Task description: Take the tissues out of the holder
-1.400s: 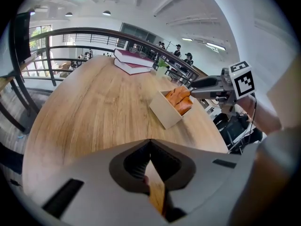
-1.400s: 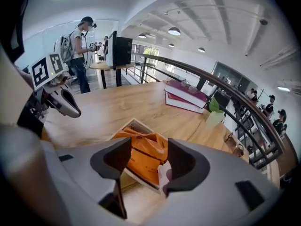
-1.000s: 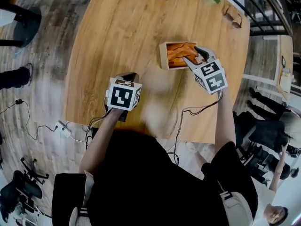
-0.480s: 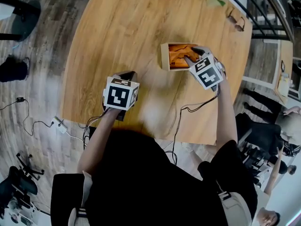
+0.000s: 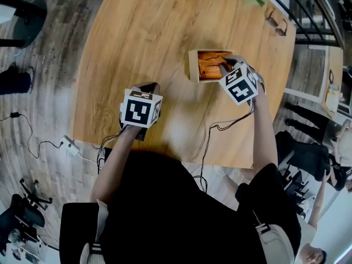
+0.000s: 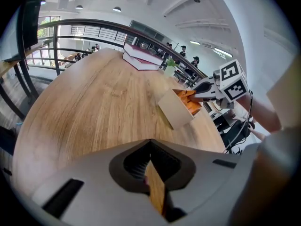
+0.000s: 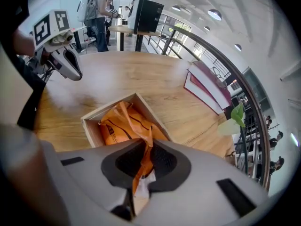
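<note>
The right gripper [image 7: 144, 147] has just been closing its jaws, and they now pinch a fold of the orange wrapper of the tissue pack [image 7: 120, 126], which runs up between the two pads. This gripper points steeply down into the open top of the holder [image 5: 192, 65], a small wooden box, with its marker cube tilted toward the person and the forearm reaching in from the table's near right side. The tissue pack lies inside the holder, crumpled, filling most of it, with only the pinched fold raised above the rim.

The left gripper [image 5: 147, 87] is held over the near part of the table [image 5: 143, 32], well apart from the holder and to its left. Its jaws are together with nothing between them, and it slants downward and forward. Whether its tips touch the wood cannot be told.

The holder stands alone on the bare round wooden table. At the far edge lie stacked books [image 7: 207, 86], with a green leaf [image 7: 235, 119] just beside them and a pair of glasses [image 5: 275, 25] farther right. Cables [image 5: 220, 128] trail from the right gripper over the near edge.
</note>
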{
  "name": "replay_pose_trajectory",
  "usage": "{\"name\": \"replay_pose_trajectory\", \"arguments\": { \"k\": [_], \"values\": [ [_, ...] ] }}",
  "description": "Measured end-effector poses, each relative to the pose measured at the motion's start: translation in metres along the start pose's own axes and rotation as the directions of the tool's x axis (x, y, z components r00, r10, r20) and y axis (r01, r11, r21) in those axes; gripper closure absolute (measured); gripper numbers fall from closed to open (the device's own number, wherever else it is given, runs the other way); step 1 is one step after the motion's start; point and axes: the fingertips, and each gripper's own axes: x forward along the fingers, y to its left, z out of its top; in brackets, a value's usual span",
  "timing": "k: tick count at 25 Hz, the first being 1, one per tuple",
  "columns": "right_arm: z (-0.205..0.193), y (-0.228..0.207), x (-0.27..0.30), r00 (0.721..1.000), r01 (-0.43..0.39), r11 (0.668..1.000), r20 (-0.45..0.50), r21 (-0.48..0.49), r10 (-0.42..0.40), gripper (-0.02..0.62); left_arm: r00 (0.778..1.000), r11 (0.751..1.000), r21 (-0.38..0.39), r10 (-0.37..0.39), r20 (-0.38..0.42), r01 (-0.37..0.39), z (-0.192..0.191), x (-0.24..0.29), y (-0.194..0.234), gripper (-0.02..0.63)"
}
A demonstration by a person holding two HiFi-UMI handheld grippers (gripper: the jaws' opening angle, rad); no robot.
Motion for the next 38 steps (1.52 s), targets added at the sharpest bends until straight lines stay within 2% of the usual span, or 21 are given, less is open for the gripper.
{"name": "replay_pose_trajectory", "arguments": {
  "k": [6, 18, 38],
  "values": [
    [0.0, 0.0, -0.007, 1.0, 0.021, 1.0, 0.017, 0.021, -0.022, 0.581, 1.0, 1.0, 0.005, 0.001, -0.003, -0.001, -0.002, 0.0, 0.0, 0.594],
    [0.0, -0.002, -0.034, 0.995, 0.079, 0.996, 0.056, 0.045, -0.082, 0.583, 1.0, 1.0, 0.02, 0.0, 0.001, 0.0, -0.002, -0.004, -0.003, 0.594],
    [0.01, -0.012, -0.101, 0.969, 0.213, 0.973, 0.109, 0.086, -0.221, 0.583, 0.999, 0.998, 0.067, -0.02, 0.027, 0.018, 0.002, -0.019, -0.011, 0.594]
  ]
}}
